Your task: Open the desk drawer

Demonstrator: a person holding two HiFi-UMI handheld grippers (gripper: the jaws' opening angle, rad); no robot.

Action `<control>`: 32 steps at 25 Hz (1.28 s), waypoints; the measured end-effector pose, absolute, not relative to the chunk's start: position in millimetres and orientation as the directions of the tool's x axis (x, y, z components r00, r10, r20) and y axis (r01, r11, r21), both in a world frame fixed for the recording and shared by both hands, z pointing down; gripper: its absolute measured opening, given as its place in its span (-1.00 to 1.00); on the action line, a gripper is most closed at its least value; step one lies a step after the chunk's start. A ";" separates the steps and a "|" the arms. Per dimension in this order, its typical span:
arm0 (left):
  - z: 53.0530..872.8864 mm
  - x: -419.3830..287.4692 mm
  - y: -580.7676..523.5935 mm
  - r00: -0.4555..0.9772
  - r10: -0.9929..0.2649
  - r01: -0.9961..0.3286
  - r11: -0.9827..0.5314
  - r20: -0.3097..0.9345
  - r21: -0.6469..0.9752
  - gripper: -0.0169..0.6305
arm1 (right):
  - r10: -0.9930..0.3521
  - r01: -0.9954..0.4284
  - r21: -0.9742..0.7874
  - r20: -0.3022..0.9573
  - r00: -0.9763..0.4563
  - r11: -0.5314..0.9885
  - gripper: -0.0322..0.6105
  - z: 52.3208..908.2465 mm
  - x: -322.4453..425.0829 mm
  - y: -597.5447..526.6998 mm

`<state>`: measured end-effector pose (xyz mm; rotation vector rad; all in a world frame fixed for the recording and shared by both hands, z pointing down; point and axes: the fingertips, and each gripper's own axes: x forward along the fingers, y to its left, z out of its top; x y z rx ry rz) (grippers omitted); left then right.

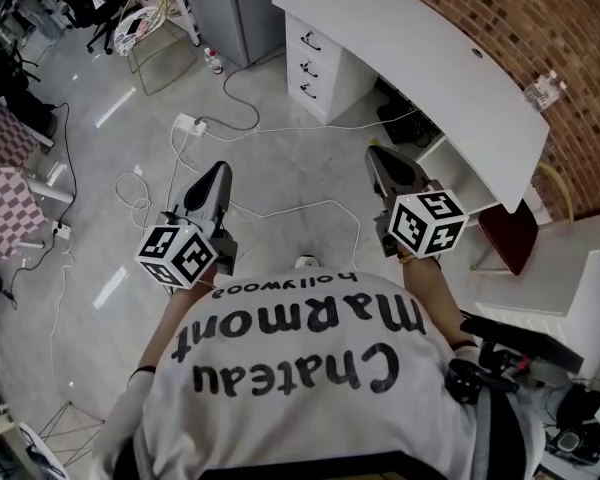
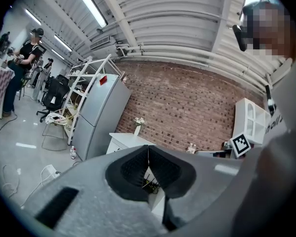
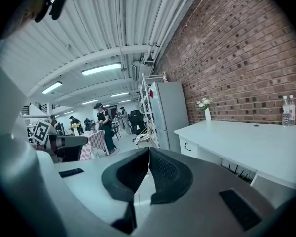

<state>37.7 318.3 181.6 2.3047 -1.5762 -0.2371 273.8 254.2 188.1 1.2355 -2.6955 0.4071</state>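
A white curved desk (image 1: 420,63) stands against the brick wall, with a drawer unit (image 1: 318,66) of three closed drawers at its left end. Both grippers hang over the floor, well short of the desk. My left gripper (image 1: 218,171) is shut with nothing between its pads; in the left gripper view the jaws (image 2: 148,153) meet in a thin line, with the desk (image 2: 122,140) far behind. My right gripper (image 1: 379,155) is also shut and empty (image 3: 149,156). The right gripper view has the desk top (image 3: 246,142) and a closed drawer (image 3: 188,148) at the right.
A power strip (image 1: 190,124) and white cables trail across the floor between me and the desk. A grey cabinet (image 1: 235,8), a wire chair (image 1: 152,33) and a small bottle (image 1: 213,62) stand left of the desk. A red seat (image 1: 510,236) sits at the desk's right end.
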 end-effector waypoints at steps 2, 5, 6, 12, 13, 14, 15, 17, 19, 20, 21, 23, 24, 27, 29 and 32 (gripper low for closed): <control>180.5 39.2 301.1 0.363 -0.931 -0.873 -0.323 0.045 0.365 -0.90 | -0.713 -0.753 -0.181 0.245 -0.657 0.632 -0.85 189.0 273.8 234.5; 181.0 38.4 279.2 0.354 -0.935 -0.876 -0.320 0.031 0.362 -0.90 | -0.700 -0.743 -0.170 0.253 -0.668 0.647 -0.85 191.7 269.7 211.2; 182.2 37.6 272.7 0.351 -0.936 -0.877 -0.318 0.028 0.359 -0.90 | -0.696 -0.739 -0.165 0.254 -0.671 0.653 -0.85 192.5 268.3 204.7; 196.1 31.9 238.5 0.323 -0.946 -0.878 -0.292 0.022 0.379 -0.90 | -0.677 -0.726 -0.165 0.270 -0.684 0.668 -0.85 206.2 262.4 167.8; 199.8 29.9 234.7 0.319 -0.947 -0.879 -0.284 0.028 0.384 -0.90 | -0.669 -0.721 -0.168 0.281 -0.689 0.672 -0.85 210.4 259.4 163.6; 203.1 27.5 231.0 0.314 -0.949 -0.879 -0.276 0.034 0.389 -0.90 | -0.659 -0.716 -0.171 0.292 -0.693 0.677 -0.85 214.7 256.0 159.7; 206.2 25.0 227.1 0.308 -0.950 -0.879 -0.269 0.040 0.394 -0.90 | -0.649 -0.710 -0.172 0.304 -0.697 0.683 -0.85 218.8 252.6 155.6; 211.7 19.1 218.7 0.296 -0.954 -0.881 -0.252 0.051 0.401 -0.90 | -0.635 -0.704 -0.170 0.325 -0.701 0.690 -0.85 225.6 246.7 146.1; 216.6 13.2 208.1 0.284 -0.957 -0.881 -0.236 0.060 0.409 -0.90 | -0.624 -0.699 -0.173 0.339 -0.704 0.694 -0.85 231.0 241.4 134.4; 218.7 10.8 201.6 0.282 -0.957 -0.881 -0.232 0.065 0.413 -0.90 | -0.620 -0.698 -0.177 0.345 -0.705 0.694 -0.85 233.3 238.9 128.0; 220.7 8.5 194.2 0.282 -0.957 -0.880 -0.230 0.070 0.415 -0.90 | -0.618 -0.697 -0.180 0.349 -0.705 0.694 -0.85 235.3 236.7 121.1; 224.4 3.5 176.2 0.287 -0.955 -0.878 -0.232 0.074 0.418 -0.90 | -0.622 -0.702 -0.182 0.351 -0.700 0.688 -0.85 237.7 233.3 105.1; 225.8 0.6 165.3 0.292 -0.954 -0.876 -0.237 0.071 0.420 -0.90 | -0.627 -0.707 -0.181 0.349 -0.696 0.684 -0.85 238.2 231.6 96.0; 226.0 -10.4 126.3 0.313 -0.948 -0.871 -0.262 0.059 0.415 -0.90 | -0.645 -0.723 -0.176 0.347 -0.681 0.668 -0.85 240.2 223.5 64.7; 223.1 -19.6 98.6 0.331 -0.942 -0.868 -0.281 0.054 0.410 -0.90 | -0.652 -0.734 -0.179 0.357 -0.669 0.655 -0.85 242.6 215.1 41.4; 218.2 -37.6 55.3 0.360 -0.931 -0.863 -0.309 0.058 0.399 -0.90 | -0.664 -0.749 -0.181 0.365 -0.653 0.637 -0.85 241.5 197.1 0.9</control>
